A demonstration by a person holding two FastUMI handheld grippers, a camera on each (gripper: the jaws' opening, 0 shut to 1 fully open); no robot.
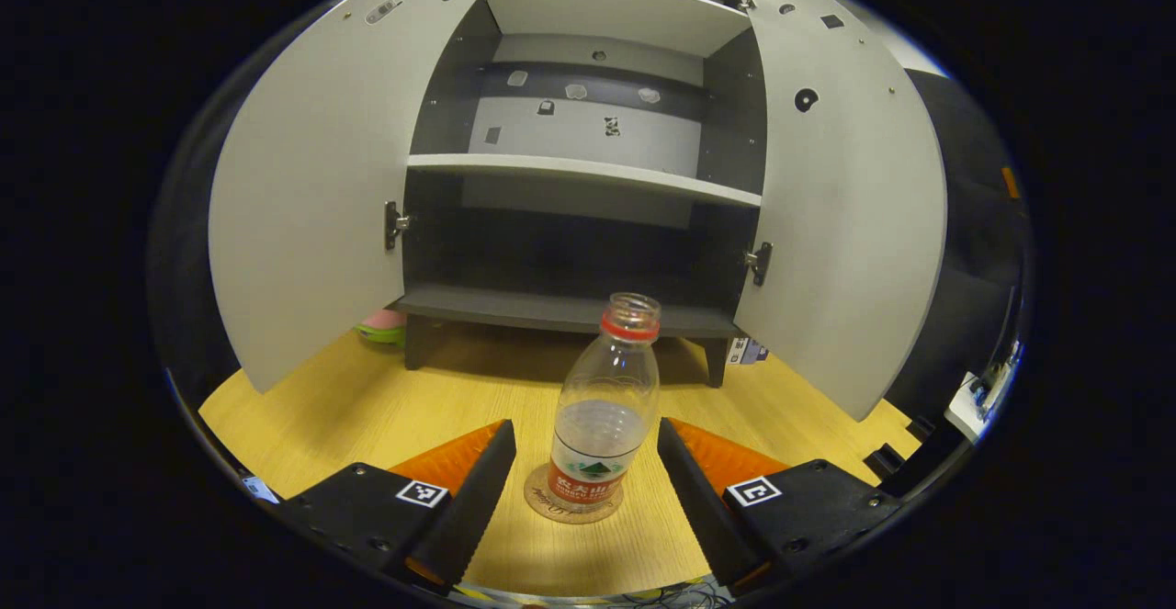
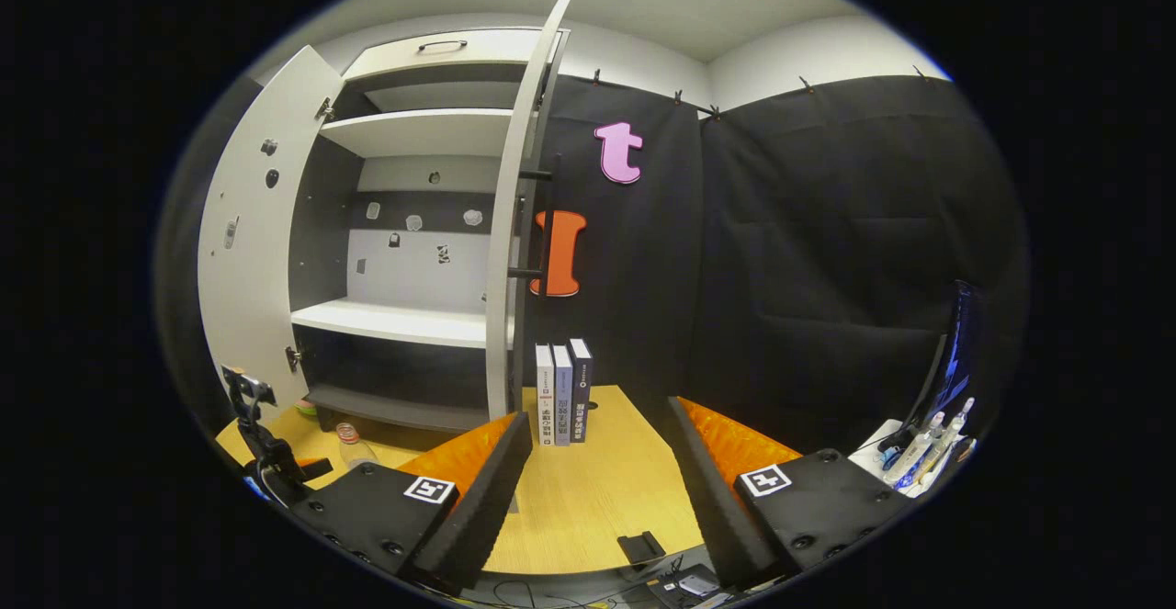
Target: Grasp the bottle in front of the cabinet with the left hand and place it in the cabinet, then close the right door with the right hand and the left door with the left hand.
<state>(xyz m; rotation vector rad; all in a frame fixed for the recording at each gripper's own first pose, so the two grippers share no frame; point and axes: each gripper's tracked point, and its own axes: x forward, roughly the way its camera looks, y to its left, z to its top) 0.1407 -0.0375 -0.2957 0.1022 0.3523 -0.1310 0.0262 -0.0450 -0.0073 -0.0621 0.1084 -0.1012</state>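
Wood tabletop [image 1: 395, 416]: bottle [image 1: 602, 416] upright on coaster [image 1: 571, 505] before open cabinet [image 1: 588, 223], centred between wide-open left gripper [image 1: 586, 462] fingers, probably not touching; right gripper [image 2: 597, 471] also wide, empty, well right

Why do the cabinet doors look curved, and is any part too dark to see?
Left gripper view: the fisheye lens bows both doors outward; the cabinet's lowest compartment lies in deep shadow, and the bottle is sharp. Right gripper view: the right door's edge bends the same way.
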